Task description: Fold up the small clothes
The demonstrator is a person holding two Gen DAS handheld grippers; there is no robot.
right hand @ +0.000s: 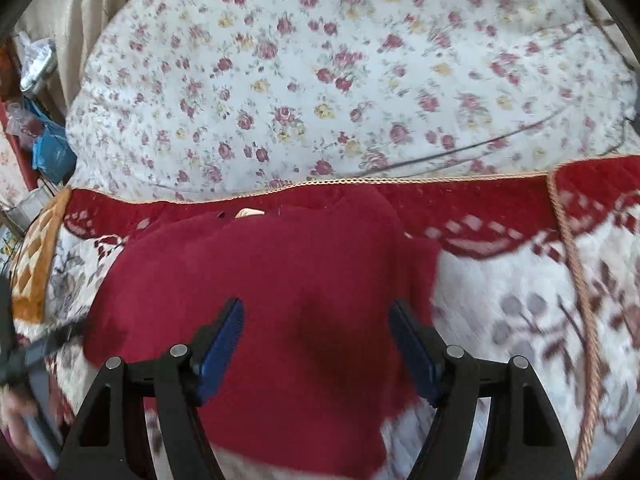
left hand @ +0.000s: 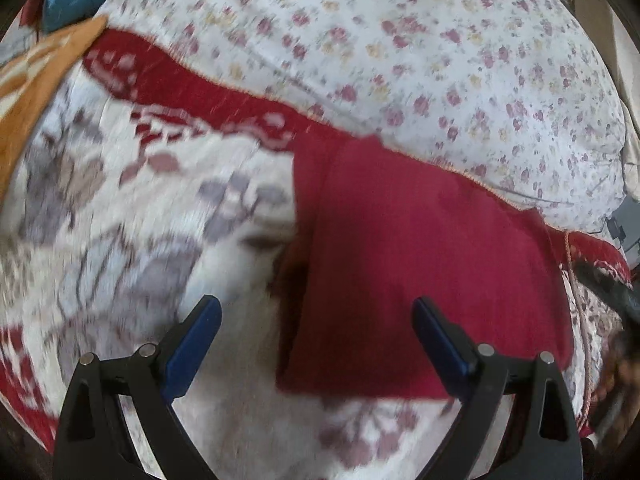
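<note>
A small dark red garment (left hand: 420,264) lies flat on a white bedspread with grey leaf print and red border (left hand: 120,220). In the left wrist view it looks folded into a rough rectangle, and my left gripper (left hand: 316,308) is open and empty over its left edge. In the right wrist view the same red garment (right hand: 280,280) spreads under my right gripper (right hand: 316,312), which is open and empty just above the cloth. A pale tag shows at the garment's far edge (right hand: 250,213).
A white quilt with pink flowers (right hand: 320,80) lies beyond the bedspread's gold-trimmed edge. An orange patterned cloth (left hand: 36,80) sits at the left. Blue bags and clutter (right hand: 52,148) stand off the bed's left side. The other gripper shows at the left edge (right hand: 24,356).
</note>
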